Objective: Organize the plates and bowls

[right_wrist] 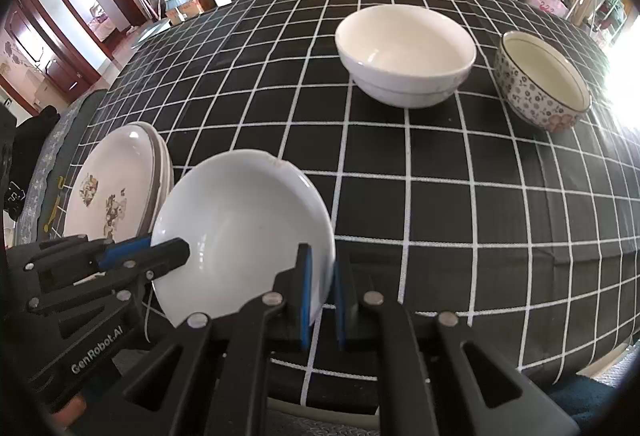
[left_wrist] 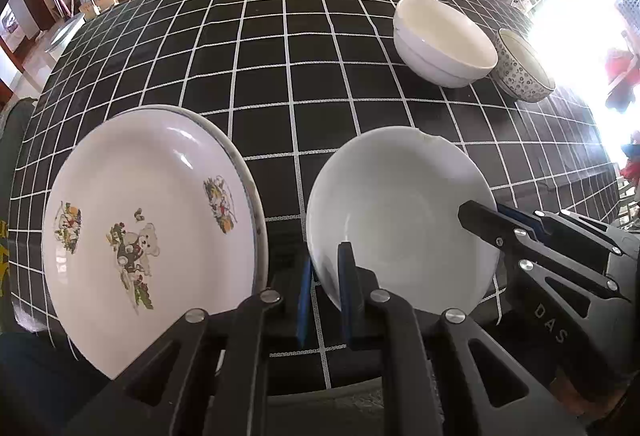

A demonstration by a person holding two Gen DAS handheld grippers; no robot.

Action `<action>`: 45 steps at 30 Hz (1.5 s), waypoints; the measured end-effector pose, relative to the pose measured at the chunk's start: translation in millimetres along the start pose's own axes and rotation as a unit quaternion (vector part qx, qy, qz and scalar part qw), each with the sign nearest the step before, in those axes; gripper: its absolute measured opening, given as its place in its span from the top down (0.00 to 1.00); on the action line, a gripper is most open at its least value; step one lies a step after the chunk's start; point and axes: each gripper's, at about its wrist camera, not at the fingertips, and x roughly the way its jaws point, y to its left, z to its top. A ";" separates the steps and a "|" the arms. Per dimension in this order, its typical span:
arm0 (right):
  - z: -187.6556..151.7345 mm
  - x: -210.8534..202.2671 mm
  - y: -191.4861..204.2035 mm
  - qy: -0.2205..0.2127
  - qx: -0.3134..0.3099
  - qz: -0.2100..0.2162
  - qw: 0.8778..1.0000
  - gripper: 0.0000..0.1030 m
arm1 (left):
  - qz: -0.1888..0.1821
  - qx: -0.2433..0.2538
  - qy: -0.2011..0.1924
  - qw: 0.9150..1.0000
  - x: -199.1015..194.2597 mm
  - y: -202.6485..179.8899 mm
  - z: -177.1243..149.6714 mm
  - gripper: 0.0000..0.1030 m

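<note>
Both hand-held grippers, left (left_wrist: 324,290) & right (right_wrist: 322,296), clamped near-shut on plain white shallow plate (left_wrist: 400,211). Bear-print plate stack (left_wrist: 148,232) done; white bowl (right_wrist: 404,53) + floral bowl (right_wrist: 540,79) on bench unstacked.

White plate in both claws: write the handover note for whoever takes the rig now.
Left claw: shut on the white plate's near rim.
Right claw: shut on the same plate's rim at its other side.
Teddy-bear plate lies atop a plate stack to the left.
White bowl and floral bowl stand apart at the far right on the checked tablecloth.
Done: plates partly stacked.
Left: probably add this plate to the stack, then gather the bowls.
</note>
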 end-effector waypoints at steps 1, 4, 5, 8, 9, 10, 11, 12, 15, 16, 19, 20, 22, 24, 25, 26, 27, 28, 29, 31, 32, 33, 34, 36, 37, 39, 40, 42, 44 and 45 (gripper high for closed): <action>-0.2 -0.2 0.1 0.000 -0.001 0.000 1.000 0.87 | 0.000 -0.001 0.000 1.000 0.4 0.1 0.0 0.90; -0.2 -0.6 1.0 0.003 -0.005 -0.001 1.000 0.87 | -0.007 -0.007 0.003 1.000 0.7 2.3 0.1 0.90; 0.0 -0.3 1.1 0.004 -0.004 0.000 1.000 0.87 | -0.008 -0.006 0.002 1.000 0.1 2.6 0.0 0.90; 0.8 -1.7 -0.8 0.001 -0.001 0.000 1.000 0.87 | -0.004 0.001 -0.006 1.000 -5.0 1.2 -0.8 0.90; 1.1 -3.4 -2.0 -0.001 0.000 -0.002 1.000 0.87 | -0.003 0.002 -0.008 1.000 -6.9 1.5 -0.8 0.90; 1.6 -5.9 -4.5 -0.003 0.005 -0.002 1.000 0.87 | -0.003 0.001 -0.010 1.000 -8.9 2.5 -0.8 0.90; 2.3 -7.0 -5.6 -0.002 0.009 0.001 1.000 0.87 | -0.005 0.002 -0.014 1.000 -12.0 3.4 -0.4 0.89; 2.7 -8.9 -7.3 -0.001 0.012 0.005 1.000 0.87 | -0.005 0.000 -0.019 1.000 -16.2 4.9 0.1 0.90; 3.1 -17.6 -11.6 -0.009 0.016 0.010 1.000 0.87 | -0.004 0.002 -0.042 0.999 -35.1 7.1 3.0 0.89; 3.5 -22.2 -13.1 -0.014 0.017 0.008 1.000 0.87 | -0.001 0.003 -0.051 0.999 -41.9 7.0 4.4 0.90; 5.5 -33.2 -13.4 -0.022 0.015 0.005 1.000 0.87 | -0.002 0.012 -0.069 0.998 -60.1 5.1 8.2 0.89; 6.6 -36.6 -12.4 -0.022 0.011 0.005 1.000 0.87 | -0.006 0.013 -0.070 0.997 -65.1 4.4 9.1 0.87; 9.0 -45.2 -12.1 -0.023 0.002 0.002 1.000 0.87 | -0.014 0.017 -0.077 0.997 -75.2 2.2 11.0 0.83; 12.5 -54.5 -12.3 -0.027 -0.006 -0.006 1.000 0.86 | -0.013 0.027 -0.088 0.996 -86.3 -2.0 12.7 0.83; 14.8 -60.4 -12.2 -0.031 -0.011 -0.010 0.999 0.84 | -0.011 0.033 -0.092 0.995 -90.7 -4.4 13.7 0.82; 16.9 -64.5 -11.9 -0.033 -0.013 -0.011 0.999 0.82 | -0.010 0.039 -0.096 0.995 -95.3 -7.1 14.8 0.79; 19.1 -69.5 -12.6 -0.035 -0.015 -0.012 0.999 0.77 | -0.011 0.042 -0.098 0.994 -100.1 -8.4 15.8 0.77; 21.4 -76.2 -13.6 -0.040 -0.016 -0.012 0.999 0.72 | -0.016 0.044 -0.101 0.994 -104.8 -10.9 18.6 0.73; 23.6 -81.2 -14.2 -0.044 -0.017 -0.012 0.999 0.70 | -0.021 0.045 -0.102 0.994 -107.4 -12.1 20.2 0.71; 28.7 -92.8 -14.8 -0.054 -0.022 -0.014 0.998 0.63 | -0.030 0.049 -0.107 0.993 -113.6 -15.9 24.9 0.70; 31.2 -97.6 -14.8 -0.059 -0.023 -0.015 0.998 0.62 | -0.030 0.052 -0.109 0.992 -116.1 -18.0 27.8 0.70; 34.1 -103.0 -15.0 -0.066 -0.024 -0.016 0.997 0.59 | -0.029 0.054 -0.111 0.992 -117.8 -19.7 30.7 0.70; 37.6 -108.7 -15.3 -0.072 -0.023 -0.018 0.997 0.54 | -0.027 0.057 -0.114 0.991 -120.0 -22.3 33.6 0.70; 44.1 -116.6 -15.5 -0.082 -0.021 -0.019 0.996 0.48 | -0.027 0.063 -0.117 0.991 -124.3 -25.6 40.9 0.69; 48.6 -120.4 -16.3 -0.088 -0.019 -0.019 0.996 0.45 | -0.028 0.066 -0.118 0.990 -126.0 -27.3 44.5 0.68; 56.9 -126.0 -18.1 -0.099 -0.016 -0.020 0.995 0.44 | -0.027 0.071 -0.123 0.989 -130.0 -30.2 52.2 0.66; 60.6 -127.1 -19.2 -0.101 -0.013 -0.021 0.995 0.43 | -0.026 0.075 -0.125 0.989 -131.6 -31.8 55.8 0.66; 65.9 -127.6 -22.3 -0.101 -0.009 -0.021 0.995 0.43 | -0.024 0.078 -0.128 0.988 -132.5 -34.1 64.2 0.66; 73.3 -125.7 -25.5 -0.096 -0.004 -0.021 0.995 0.43 | -0.026 0.079 -0.127 0.988 -132.6 -36.2 74.5 0.66; 77.0 -124.5 -27.4 -0.093 0.000 -0.021 0.995 0.43 | -0.026 0.079 -0.126 0.989 -131.9 -36.5 77.8 0.66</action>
